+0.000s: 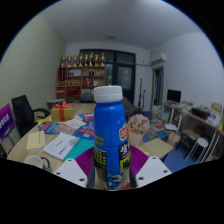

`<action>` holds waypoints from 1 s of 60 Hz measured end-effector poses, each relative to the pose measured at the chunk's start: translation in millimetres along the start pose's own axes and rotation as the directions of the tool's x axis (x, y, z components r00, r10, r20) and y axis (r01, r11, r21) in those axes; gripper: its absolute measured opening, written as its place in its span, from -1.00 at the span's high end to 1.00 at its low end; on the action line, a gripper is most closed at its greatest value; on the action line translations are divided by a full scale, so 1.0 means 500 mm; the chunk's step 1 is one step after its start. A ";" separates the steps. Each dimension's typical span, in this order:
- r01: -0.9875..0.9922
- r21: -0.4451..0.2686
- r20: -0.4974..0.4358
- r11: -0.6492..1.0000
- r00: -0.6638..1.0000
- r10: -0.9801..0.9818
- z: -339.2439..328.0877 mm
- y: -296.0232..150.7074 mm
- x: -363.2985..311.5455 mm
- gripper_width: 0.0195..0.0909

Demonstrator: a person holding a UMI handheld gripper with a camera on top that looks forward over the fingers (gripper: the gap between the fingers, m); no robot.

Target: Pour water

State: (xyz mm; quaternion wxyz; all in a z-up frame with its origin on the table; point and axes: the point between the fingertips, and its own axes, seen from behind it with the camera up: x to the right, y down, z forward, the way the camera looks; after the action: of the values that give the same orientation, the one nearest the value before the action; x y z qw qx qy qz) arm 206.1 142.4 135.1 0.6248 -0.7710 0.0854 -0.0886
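Blue bottle (pixel 111 135) upright between the gripper (pixel 112 172) fingers, long axis vertical, apparently clamped by both pads; cluttered desk (pixel 160 148) just beyond.

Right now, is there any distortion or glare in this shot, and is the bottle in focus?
Gripper view: strong fisheye bend, walls and ceiling curve around the middle; the blue bottle, held between the fingers of the hand-held gripper, looks fairly sharp; the table clutter behind it is softer; light is even indoor light, with no strong glare on the bottle.
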 end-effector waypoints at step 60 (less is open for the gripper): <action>-0.063 -0.285 0.117 0.957 0.988 0.100 -0.291 0.139 0.016 -0.80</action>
State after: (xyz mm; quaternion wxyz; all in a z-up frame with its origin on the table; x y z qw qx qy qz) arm 177.1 -12.0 96.8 0.5167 -0.8516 0.0877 0.0008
